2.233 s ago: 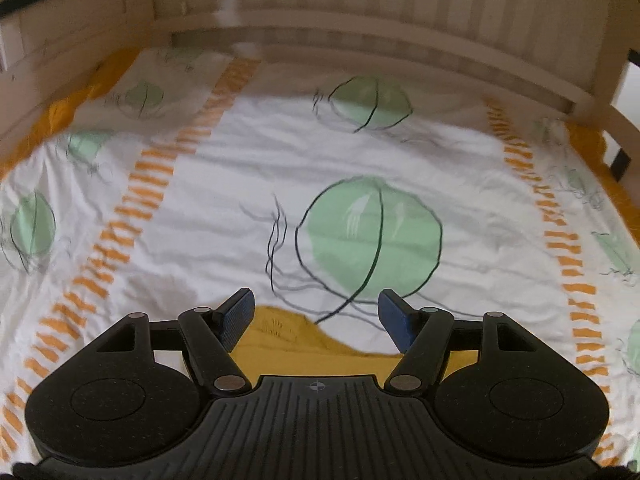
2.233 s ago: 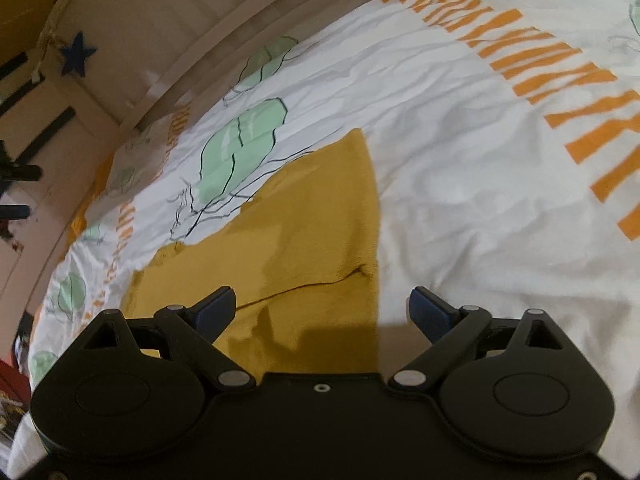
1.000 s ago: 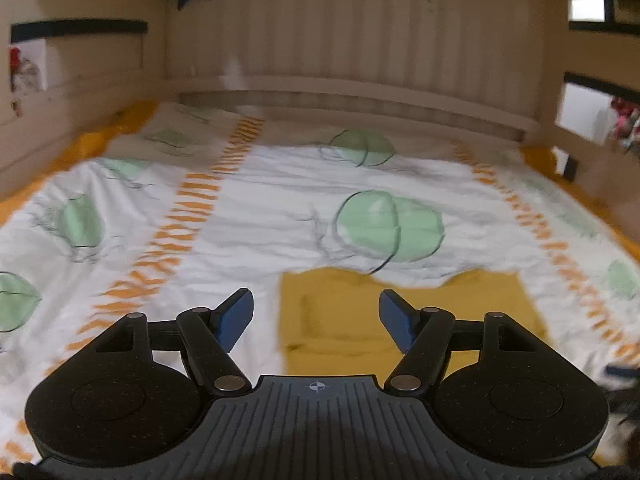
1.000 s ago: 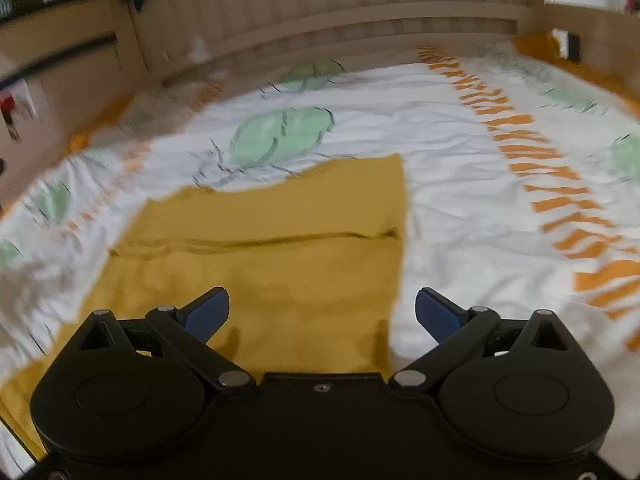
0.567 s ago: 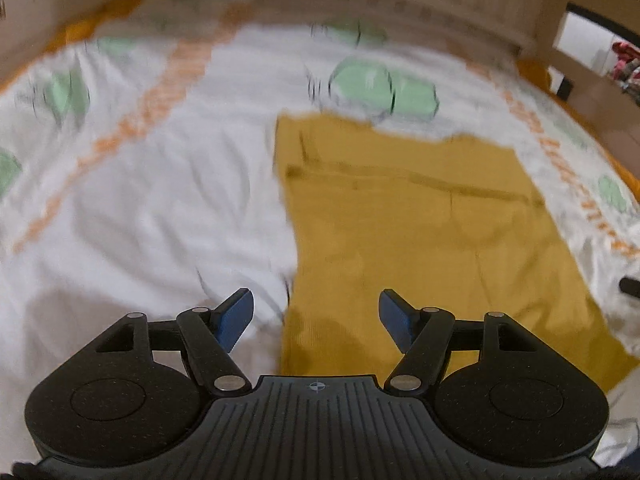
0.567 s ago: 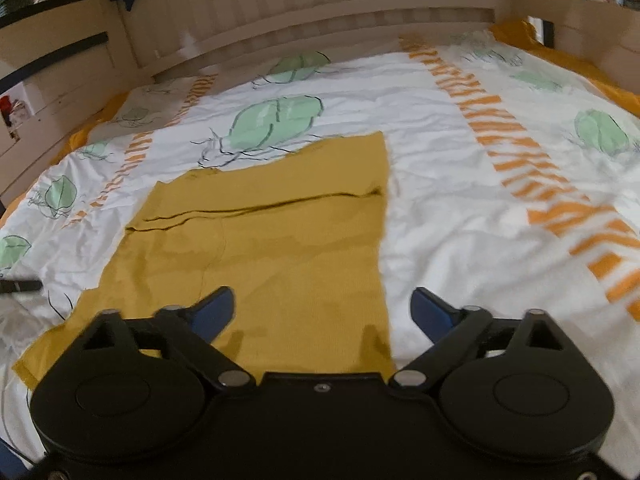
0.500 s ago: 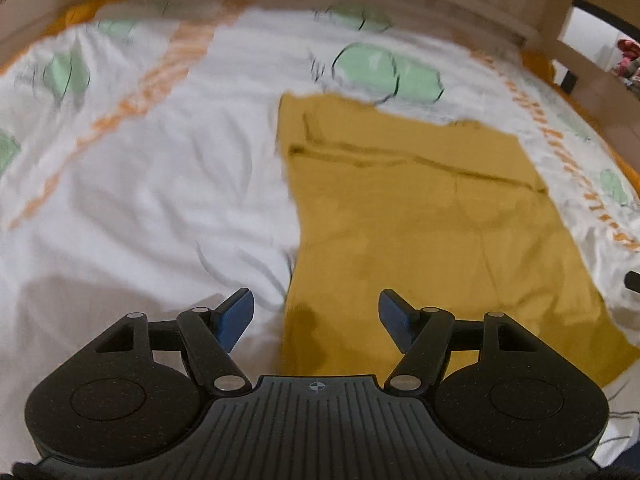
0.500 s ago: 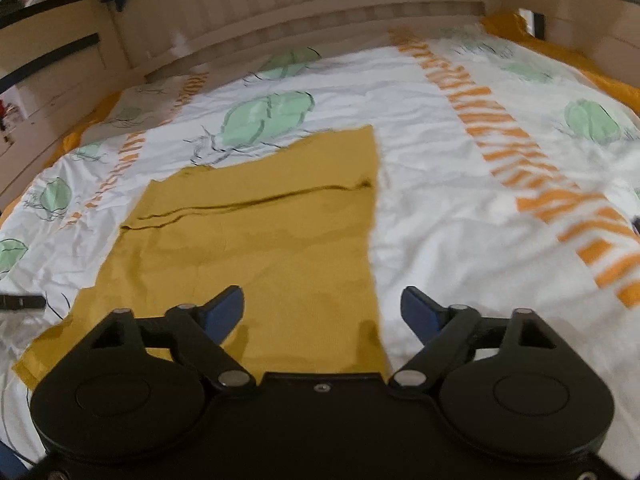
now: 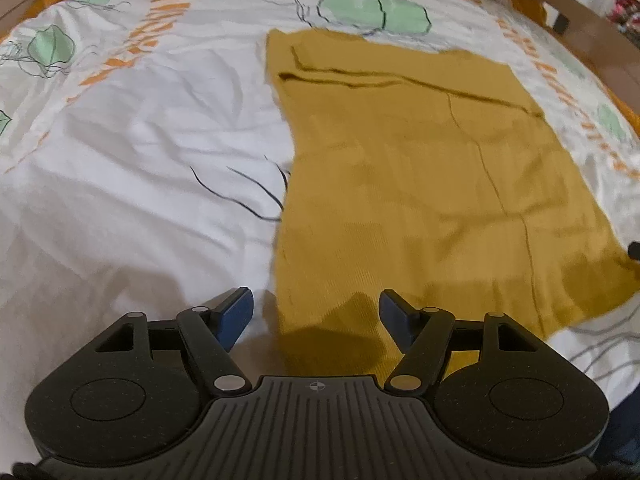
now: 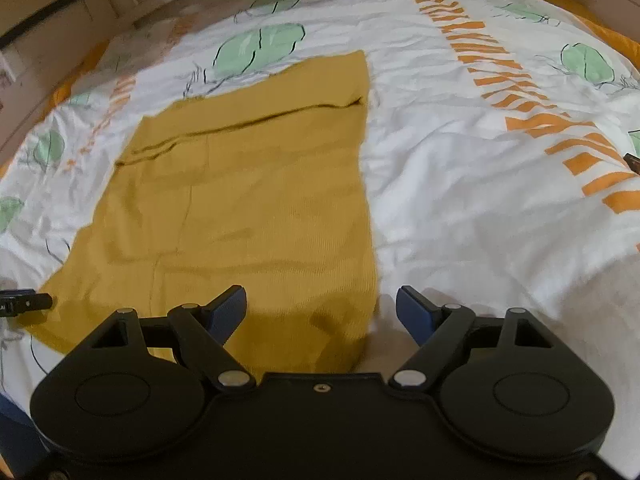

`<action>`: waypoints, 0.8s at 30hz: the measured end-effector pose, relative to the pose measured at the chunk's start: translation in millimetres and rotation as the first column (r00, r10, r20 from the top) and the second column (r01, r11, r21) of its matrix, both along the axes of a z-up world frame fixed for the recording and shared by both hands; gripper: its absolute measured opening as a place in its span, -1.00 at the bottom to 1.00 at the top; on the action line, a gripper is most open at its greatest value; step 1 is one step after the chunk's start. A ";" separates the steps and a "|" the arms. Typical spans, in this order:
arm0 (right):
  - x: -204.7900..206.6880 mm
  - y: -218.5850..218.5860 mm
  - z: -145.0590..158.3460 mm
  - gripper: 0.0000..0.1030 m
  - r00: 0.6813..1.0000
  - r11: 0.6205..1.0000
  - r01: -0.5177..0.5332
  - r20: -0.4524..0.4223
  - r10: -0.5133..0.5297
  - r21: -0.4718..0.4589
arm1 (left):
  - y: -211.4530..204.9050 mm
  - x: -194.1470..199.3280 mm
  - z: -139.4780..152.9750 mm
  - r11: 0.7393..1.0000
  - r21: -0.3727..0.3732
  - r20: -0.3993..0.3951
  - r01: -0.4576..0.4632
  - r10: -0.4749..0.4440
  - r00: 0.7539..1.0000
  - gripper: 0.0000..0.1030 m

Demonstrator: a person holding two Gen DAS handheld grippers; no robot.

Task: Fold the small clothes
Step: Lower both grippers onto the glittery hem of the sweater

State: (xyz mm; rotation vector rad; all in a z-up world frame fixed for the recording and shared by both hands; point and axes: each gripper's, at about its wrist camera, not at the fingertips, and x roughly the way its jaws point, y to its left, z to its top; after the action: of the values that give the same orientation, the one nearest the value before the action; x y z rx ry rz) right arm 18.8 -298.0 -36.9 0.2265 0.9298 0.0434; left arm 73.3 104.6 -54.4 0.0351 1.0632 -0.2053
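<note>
A mustard-yellow garment (image 9: 420, 168) lies flat on the bed, its far end folded over in a band. In the left wrist view my left gripper (image 9: 316, 310) hangs open over the garment's near left corner, the cloth's left edge running between its blue pads. The same garment (image 10: 248, 184) fills the right wrist view. My right gripper (image 10: 322, 308) straddles the near right corner; its jaws are closing, and the pads stand apart from the cloth. The tip of the left gripper (image 10: 24, 302) shows at the far left edge.
The bed carries a white sheet (image 9: 132, 152) printed with green leaves and orange dashed stripes. Wooden bed rails (image 10: 60, 4) rise along the far side and the left. An orange blanket edge (image 10: 612, 36) runs along the right side.
Both grippers have tipped downward and sunk toward the near edge of the garment. The right jaws have narrowed. The headboard has left both views.
</note>
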 end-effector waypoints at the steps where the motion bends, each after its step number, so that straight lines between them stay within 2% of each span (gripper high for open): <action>1: 0.2 1.5 -1.0 0.60 1.000 1.000 -0.006 -0.012 0.006 -0.010 | -1.3 -1.1 -2.2 1.000 0.009 -0.002 0.009 -0.009 1.000 0.33; 5: 2.0 5.5 -5.3 0.62 0.999 0.999 -0.024 -0.046 0.022 -0.030 | -6.2 -3.4 -8.3 0.998 0.040 -0.018 0.041 -0.040 0.999 0.39; 11: 8.1 0.8 -11.2 0.63 0.996 0.999 -0.017 -0.087 0.021 0.048 | -8.4 -0.2 -15.1 0.997 0.034 -0.051 0.067 -0.065 0.997 0.49; 15: 12.0 -1.9 -15.0 0.63 0.994 0.994 -0.003 -0.110 0.014 0.107 | -2.9 5.4 -17.2 0.998 -0.005 -0.079 0.056 -0.057 0.995 0.49; 24: 17.7 -5.4 -18.1 0.61 0.988 0.987 -0.004 -0.153 0.029 0.159 | -3.5 10.7 -20.6 0.996 -0.017 -0.115 0.085 -0.086 0.990 0.51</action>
State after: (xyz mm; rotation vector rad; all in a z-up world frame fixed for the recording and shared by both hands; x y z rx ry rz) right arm 36.5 -303.3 -55.0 0.3740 1.0839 0.1166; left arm 84.0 101.0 -75.0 0.0582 1.1771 -0.2942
